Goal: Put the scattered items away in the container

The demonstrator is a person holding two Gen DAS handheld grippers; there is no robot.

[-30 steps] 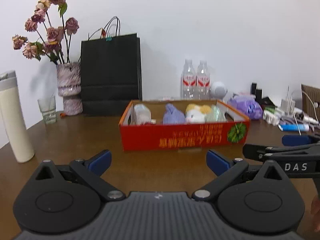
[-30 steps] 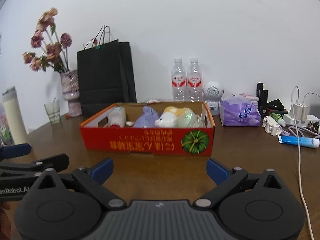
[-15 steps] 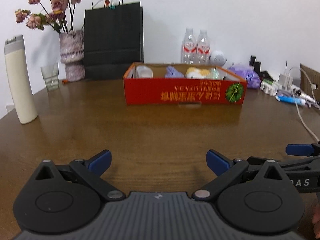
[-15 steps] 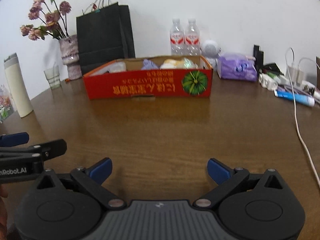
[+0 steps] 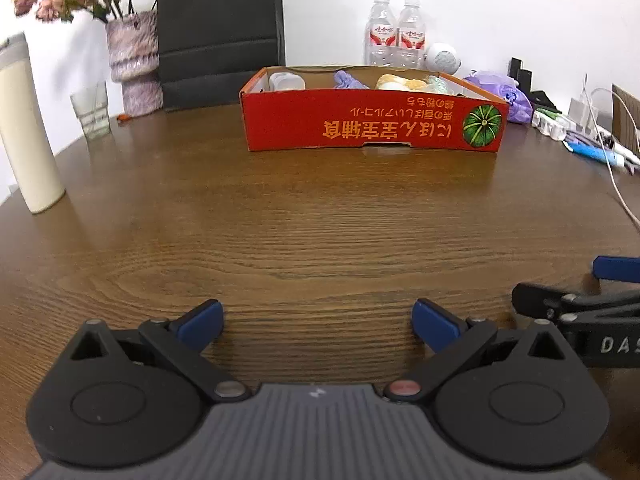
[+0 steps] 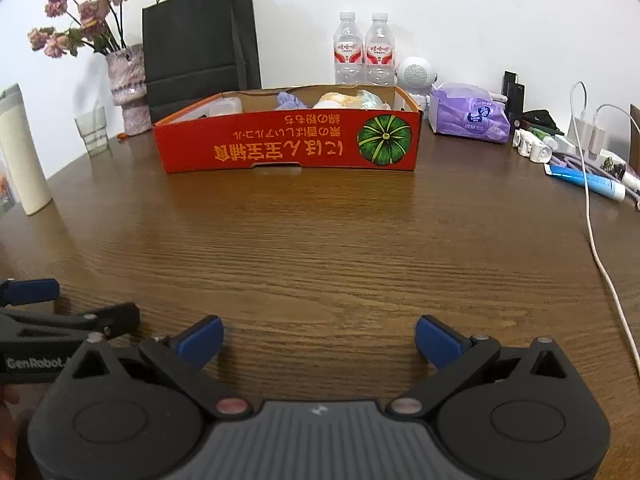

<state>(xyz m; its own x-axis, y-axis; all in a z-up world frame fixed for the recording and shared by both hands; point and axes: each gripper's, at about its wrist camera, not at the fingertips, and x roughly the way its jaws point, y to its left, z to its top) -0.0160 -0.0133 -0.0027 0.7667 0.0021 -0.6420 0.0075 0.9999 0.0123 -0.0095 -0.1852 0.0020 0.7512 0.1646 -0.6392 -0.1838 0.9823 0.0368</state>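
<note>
Both tools have pulled back low over the brown wooden bench (image 5: 320,220). The left tool (image 5: 316,322) and right tool (image 6: 319,338) are spread, holding nothing. The red cardboard box (image 6: 288,148), upper middle, holds the toys; tidying looks done.

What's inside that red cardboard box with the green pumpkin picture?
In the red cardboard box: a clear plastic container, purple cloth, a white-and-yellow soft thing, a greenish bundle. Its front wall hides their lower parts.

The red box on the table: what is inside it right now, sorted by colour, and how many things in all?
In the red box, as far as its wall lets the right wrist view show:
White plastic container: 1
Purple item: 1
White-and-yellow plush: 1
Pale green item: 1
Total: 4
</note>
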